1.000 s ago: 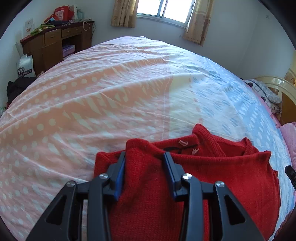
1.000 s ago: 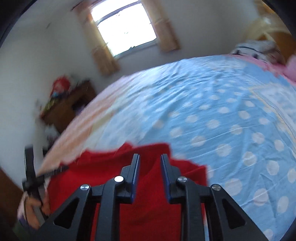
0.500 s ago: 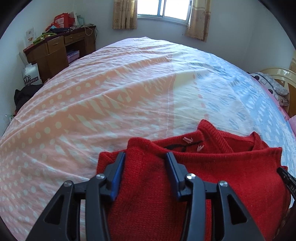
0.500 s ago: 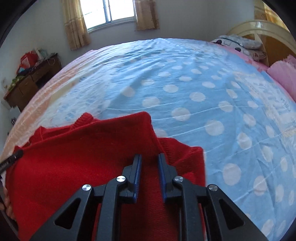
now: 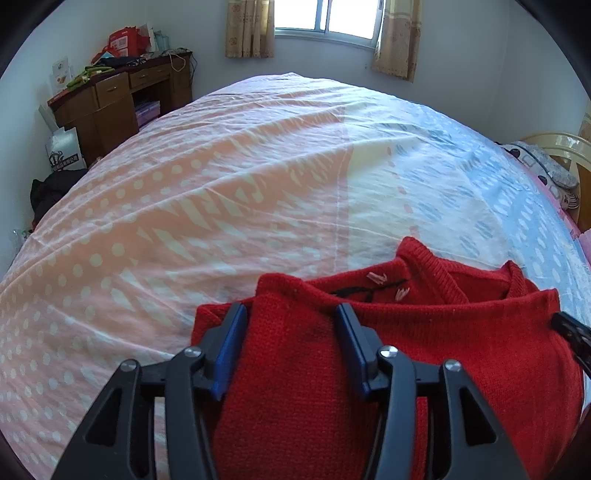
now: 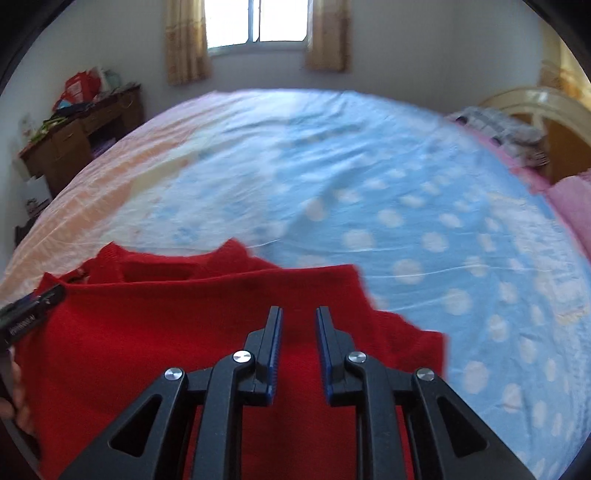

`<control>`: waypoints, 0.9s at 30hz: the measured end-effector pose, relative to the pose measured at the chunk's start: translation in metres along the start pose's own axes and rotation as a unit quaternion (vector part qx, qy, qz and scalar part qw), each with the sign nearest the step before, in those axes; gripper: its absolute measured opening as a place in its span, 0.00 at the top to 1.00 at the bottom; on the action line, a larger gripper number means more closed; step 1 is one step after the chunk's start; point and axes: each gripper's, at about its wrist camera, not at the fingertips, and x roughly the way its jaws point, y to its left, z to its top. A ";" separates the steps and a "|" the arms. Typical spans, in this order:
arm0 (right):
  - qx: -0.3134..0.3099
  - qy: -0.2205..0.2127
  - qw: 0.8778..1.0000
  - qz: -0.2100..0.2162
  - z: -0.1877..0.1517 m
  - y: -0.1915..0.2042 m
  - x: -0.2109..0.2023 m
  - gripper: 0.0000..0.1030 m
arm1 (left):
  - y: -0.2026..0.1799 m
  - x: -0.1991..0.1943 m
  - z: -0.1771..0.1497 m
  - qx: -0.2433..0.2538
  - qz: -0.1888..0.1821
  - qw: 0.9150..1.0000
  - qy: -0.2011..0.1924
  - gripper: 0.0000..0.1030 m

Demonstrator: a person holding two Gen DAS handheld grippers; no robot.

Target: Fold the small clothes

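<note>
Over the folded red sweater (image 5: 424, 343) near the bed's (image 5: 221, 206) edge, the left gripper (image 5: 291, 332), just opening, straddles knit unpressed, while the right gripper (image 6: 298, 332) stands narrowly parted, gripping nothing.

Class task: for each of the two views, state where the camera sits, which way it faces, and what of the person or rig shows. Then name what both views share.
Left wrist: sits on the left gripper, facing down over the red sweater towards the window; its own fingers show, the right gripper at the right edge.
Right wrist: sits on the right gripper, facing likewise; its own fingers, the left gripper and a hand show.
Shared: sweater, bed, window, desk.
</note>
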 end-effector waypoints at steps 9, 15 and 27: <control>0.099 -0.004 0.995 -0.031 0.005 -0.059 0.017 0.85 | -0.003 0.001 0.000 0.005 0.011 1.000 0.001 0.43; 0.091 -0.041 0.994 -0.039 -0.014 -0.054 -0.017 0.88 | -0.005 0.001 0.000 0.009 0.020 1.000 0.001 0.39; -0.018 -0.080 0.996 0.026 -0.085 0.029 -0.049 0.85 | 0.002 -0.030 -0.019 0.017 -0.001 1.000 -0.004 0.32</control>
